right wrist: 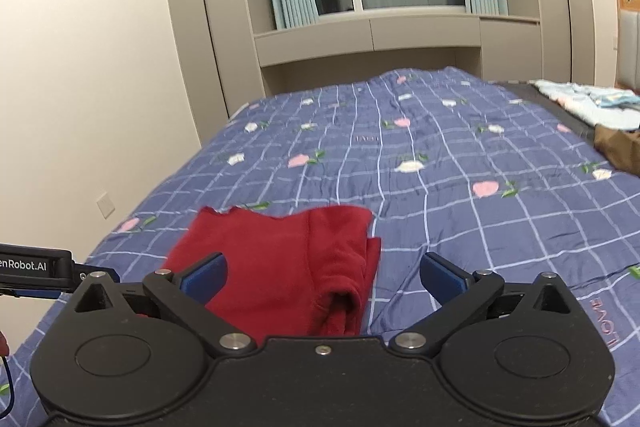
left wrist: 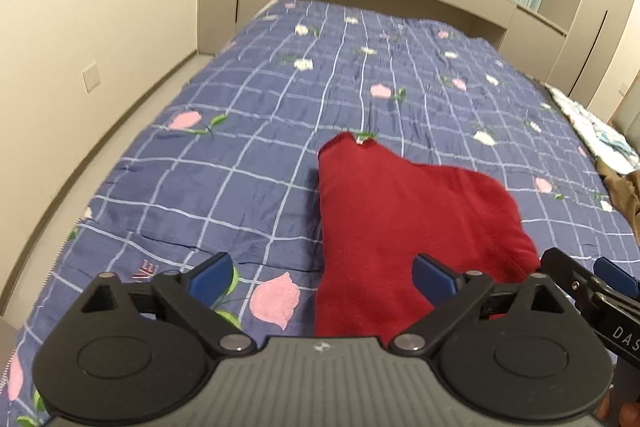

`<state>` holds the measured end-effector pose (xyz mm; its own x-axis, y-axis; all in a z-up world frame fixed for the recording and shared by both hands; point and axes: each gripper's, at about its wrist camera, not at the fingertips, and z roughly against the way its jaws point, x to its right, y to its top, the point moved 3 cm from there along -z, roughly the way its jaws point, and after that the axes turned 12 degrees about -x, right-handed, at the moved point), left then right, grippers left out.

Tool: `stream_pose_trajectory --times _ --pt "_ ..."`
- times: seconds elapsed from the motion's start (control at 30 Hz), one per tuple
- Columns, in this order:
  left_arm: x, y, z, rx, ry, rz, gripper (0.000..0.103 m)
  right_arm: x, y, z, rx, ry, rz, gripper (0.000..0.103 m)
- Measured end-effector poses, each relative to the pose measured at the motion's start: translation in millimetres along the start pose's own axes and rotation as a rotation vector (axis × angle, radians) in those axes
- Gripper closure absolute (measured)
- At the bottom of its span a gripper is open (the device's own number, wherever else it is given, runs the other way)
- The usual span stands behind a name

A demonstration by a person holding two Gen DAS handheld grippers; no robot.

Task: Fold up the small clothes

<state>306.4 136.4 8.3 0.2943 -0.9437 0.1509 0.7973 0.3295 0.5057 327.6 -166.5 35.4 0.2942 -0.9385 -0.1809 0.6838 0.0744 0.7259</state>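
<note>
Both the left gripper (left wrist: 324,277) and right gripper (right wrist: 324,273) are hovering with fingers spread wide and empty, leaving the folded red garment (left wrist: 400,211) lying released near the bed's (left wrist: 200,167) near edge.

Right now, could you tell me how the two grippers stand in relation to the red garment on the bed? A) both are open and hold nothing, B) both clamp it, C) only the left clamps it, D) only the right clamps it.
A: the left gripper and the right gripper both show blue pads spread wide with nothing pinched, while the red garment lies folded on the quilt.
</note>
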Motion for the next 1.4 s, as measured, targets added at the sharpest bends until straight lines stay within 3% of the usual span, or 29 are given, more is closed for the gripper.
stream_pose_trajectory --times 0.5,0.83,1.4 --pt "5.1 -66.1 73.8 0.135 0.007 -0.063 0.001 -11.6 -34.4 92.6 0.079 0.004 0.066 0.001" --pt "2.3 -119.0 102.1 0.171 -0.001 -0.067 0.001 -21.4 -71.6 136.8 0.102 0.000 0.127 0.001" --pt "-14.1 -183.0 96.2 0.164 0.015 -0.065 0.001 -14.6 -137.1 157.1 0.127 -0.026 0.137 0.001"
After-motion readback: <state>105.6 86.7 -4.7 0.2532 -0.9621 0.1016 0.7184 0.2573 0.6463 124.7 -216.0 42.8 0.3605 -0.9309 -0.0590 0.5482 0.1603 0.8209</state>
